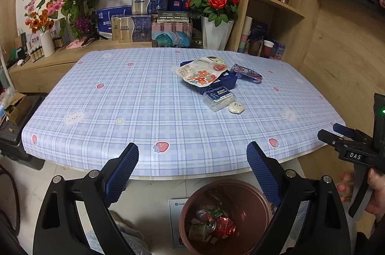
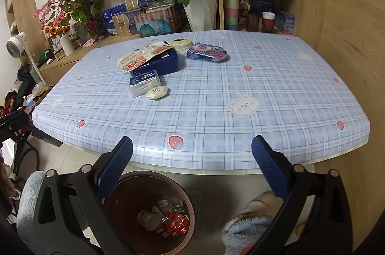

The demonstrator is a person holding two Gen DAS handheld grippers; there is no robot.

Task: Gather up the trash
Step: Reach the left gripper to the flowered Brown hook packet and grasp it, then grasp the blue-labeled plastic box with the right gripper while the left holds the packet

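Both empty and spread wide — left hand-held gripper (image 1: 192,158), right hand-held gripper (image 2: 192,154) — over the bin (image 2: 185,195); floral wrapper (image 2: 134,60) lies on the surface (image 2: 264,77), light, crinkly — I'd pinch its free edge

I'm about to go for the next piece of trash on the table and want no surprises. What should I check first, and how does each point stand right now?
1. Left gripper open and empty: ok.
2. Right gripper open and empty: ok.
3. Bin below the table edge, room left inside: ok.
4. Trash left on the table: not ok; the clear box and white puck lie nearest.
5. Path to them bare: ok.
6. Floral packet loose on the blue box: cannot tell.
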